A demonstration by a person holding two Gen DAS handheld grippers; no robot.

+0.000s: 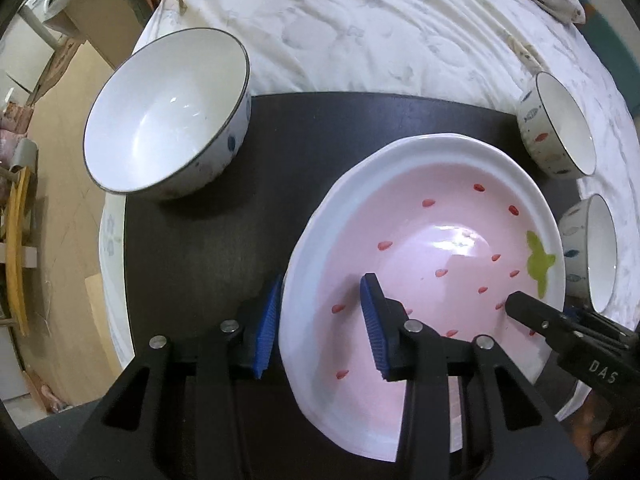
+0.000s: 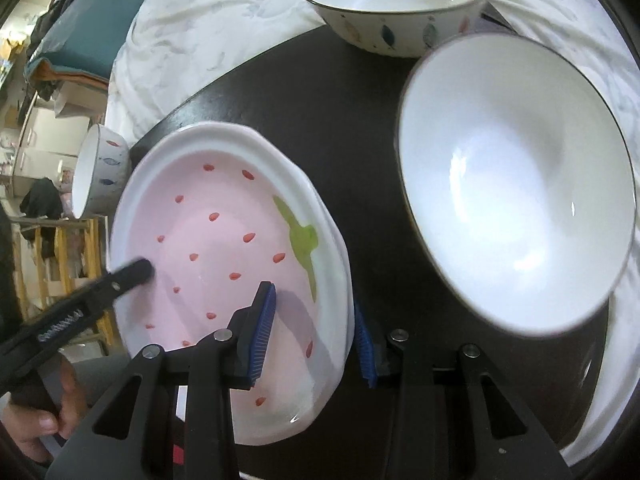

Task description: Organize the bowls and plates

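Note:
A pink strawberry-pattern plate (image 1: 432, 240) with a white rim lies on the dark round table (image 1: 280, 140). My left gripper (image 1: 320, 320) is open, its blue pads straddling the plate's near left rim. My right gripper (image 2: 316, 332) is open and straddles the plate (image 2: 224, 232) at its right rim; it shows in the left wrist view (image 1: 560, 324) too. A large white bowl (image 1: 168, 112) stands at the table's far left. Another large white bowl (image 2: 516, 176) is close on the right in the right wrist view.
Two small fish-pattern bowls (image 1: 560, 124) (image 1: 592, 252) sit right of the plate on the white quilt (image 1: 360, 20). A feather-pattern bowl (image 2: 396, 0) stands at the back. One small bowl (image 2: 100, 168) shows left of the plate. Floor and furniture lie to the left.

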